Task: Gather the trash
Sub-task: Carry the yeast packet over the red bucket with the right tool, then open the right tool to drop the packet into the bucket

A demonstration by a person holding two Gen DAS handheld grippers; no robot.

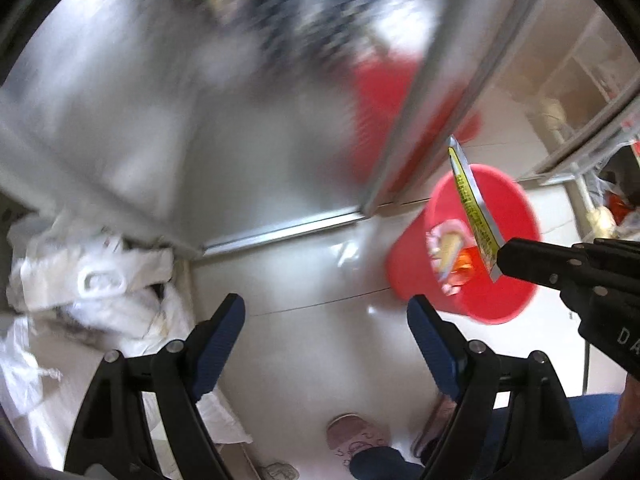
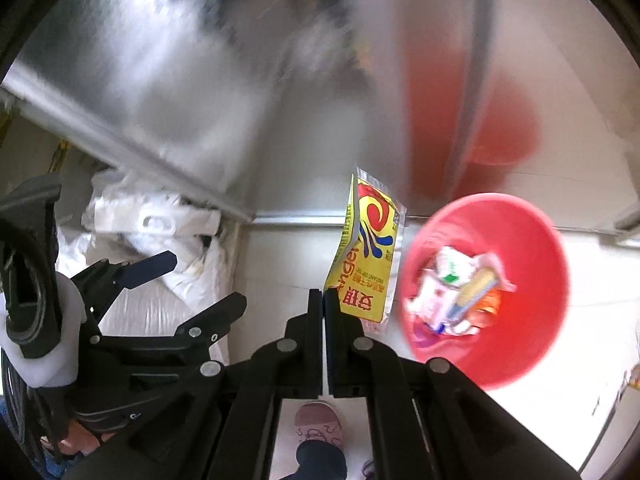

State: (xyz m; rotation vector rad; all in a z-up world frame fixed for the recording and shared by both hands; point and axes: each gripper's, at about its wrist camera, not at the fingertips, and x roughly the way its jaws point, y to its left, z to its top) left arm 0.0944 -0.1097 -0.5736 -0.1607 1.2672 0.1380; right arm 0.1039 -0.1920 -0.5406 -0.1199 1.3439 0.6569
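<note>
My right gripper (image 2: 323, 300) is shut on a yellow and red foil packet (image 2: 370, 256), held upright above the floor just left of a red bucket (image 2: 532, 240). The bucket holds several wrappers (image 2: 460, 292). In the left wrist view the packet (image 1: 474, 208) shows edge-on over the bucket (image 1: 508, 200), pinched by the right gripper (image 1: 504, 260). My left gripper (image 1: 326, 320) is open and empty, above the white floor left of the bucket. It also shows in the right wrist view (image 2: 192, 280).
A brushed-metal cabinet (image 1: 180, 100) stands ahead with a metal base rail. Crumpled white plastic bags (image 1: 92, 280) lie at its left foot. The person's pink slippers (image 1: 352, 436) are below on the white floor. Shelving (image 1: 580, 92) stands at the far right.
</note>
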